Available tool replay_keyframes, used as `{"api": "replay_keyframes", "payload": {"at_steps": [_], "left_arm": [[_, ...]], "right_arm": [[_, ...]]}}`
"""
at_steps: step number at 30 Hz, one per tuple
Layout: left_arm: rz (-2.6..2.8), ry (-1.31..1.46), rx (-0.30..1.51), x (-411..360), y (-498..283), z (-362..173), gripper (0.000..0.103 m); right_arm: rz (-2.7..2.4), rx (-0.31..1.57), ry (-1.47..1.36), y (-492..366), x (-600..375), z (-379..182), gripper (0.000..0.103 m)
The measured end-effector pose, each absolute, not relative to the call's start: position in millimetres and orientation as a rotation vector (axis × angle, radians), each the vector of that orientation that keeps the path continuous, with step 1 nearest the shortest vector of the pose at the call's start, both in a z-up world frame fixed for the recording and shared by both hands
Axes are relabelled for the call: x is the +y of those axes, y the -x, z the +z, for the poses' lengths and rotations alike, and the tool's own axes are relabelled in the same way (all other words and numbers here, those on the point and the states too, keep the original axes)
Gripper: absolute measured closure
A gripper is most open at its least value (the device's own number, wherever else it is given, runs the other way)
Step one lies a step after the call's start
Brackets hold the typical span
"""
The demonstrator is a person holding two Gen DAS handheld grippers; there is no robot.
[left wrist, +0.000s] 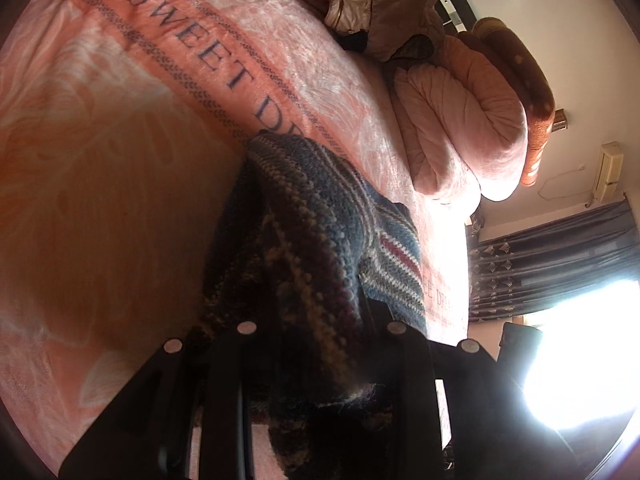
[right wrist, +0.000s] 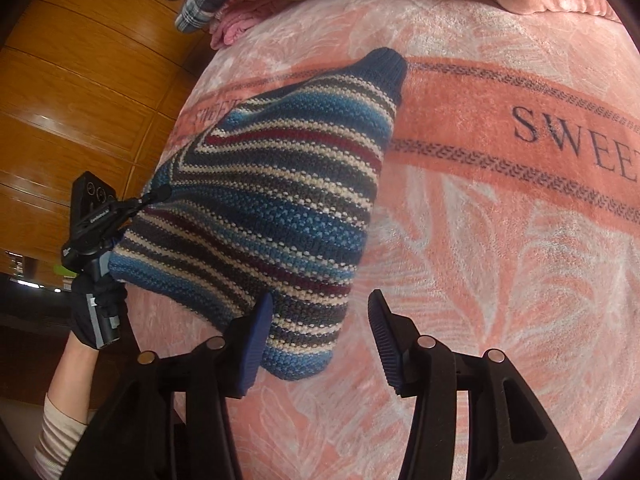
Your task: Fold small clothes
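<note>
A small knitted sweater (right wrist: 280, 184) with blue, cream, grey and dark red stripes is lifted partly off a pink "SWEET DREAM" blanket (right wrist: 500, 248). Its dark blue cuff points to the far side. In the right wrist view, my left gripper (right wrist: 154, 194), held by a gloved hand (right wrist: 96, 312), is shut on the sweater's left edge. In the left wrist view the sweater (left wrist: 320, 216) drapes over my left gripper (left wrist: 320, 344) and hides its fingertips. My right gripper (right wrist: 320, 320) is open over the sweater's near corner, its left finger (right wrist: 258, 340) against the knit.
Rolled pink quilts (left wrist: 472, 128) and a heap of clothes (left wrist: 380, 4) lie at the bed's far end. A dark curtain (left wrist: 560, 256) hangs beside a bright window. A wooden wardrobe (right wrist: 80, 80) stands beyond the bed edge, with plaid cloth (right wrist: 196, 0) near it.
</note>
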State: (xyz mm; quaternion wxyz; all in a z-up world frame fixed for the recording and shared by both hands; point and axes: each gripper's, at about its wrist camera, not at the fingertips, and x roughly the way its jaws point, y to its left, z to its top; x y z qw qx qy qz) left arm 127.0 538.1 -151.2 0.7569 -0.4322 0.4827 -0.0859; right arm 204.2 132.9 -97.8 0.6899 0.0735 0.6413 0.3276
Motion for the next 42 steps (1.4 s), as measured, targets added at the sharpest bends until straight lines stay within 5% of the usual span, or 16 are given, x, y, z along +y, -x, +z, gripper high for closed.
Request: {"api": "replay_keyframes", "payload": {"at_steps": [25, 27, 28, 29, 30, 33, 42], "left_arm": [[-0.352, 0.656, 1.328, 487, -80, -129, 0.046], [-0.378, 0.644, 1.327, 480, -79, -130, 0.051], [-0.38, 0.635, 1.33, 477, -80, -130, 0.058], [-0.386, 0.642, 1.339, 475, -82, -132, 0.084], [-0.384, 0.659, 1.35, 476, -83, -134, 0.091], [-0.392, 0.611, 1.319, 477, -83, -127, 0.092], [-0.354, 0.5, 1.439, 486, -75, -177, 0.092]], "right_arm": [[0.754, 1.648, -0.205, -165, 171, -162, 0.034], [0.753, 1.646, -0.219, -162, 171, -167, 0.04], [0.759, 1.64, -0.246, -162, 170, -169, 0.055], [0.764, 1.64, -0.266, -162, 170, -170, 0.058], [0.765, 1.63, -0.255, -161, 171, -168, 0.066], [0.83, 1.565, -0.187, -156, 175, -147, 0.078], [0.835, 1.568, -0.011, -138, 194, -159, 0.08]]}}
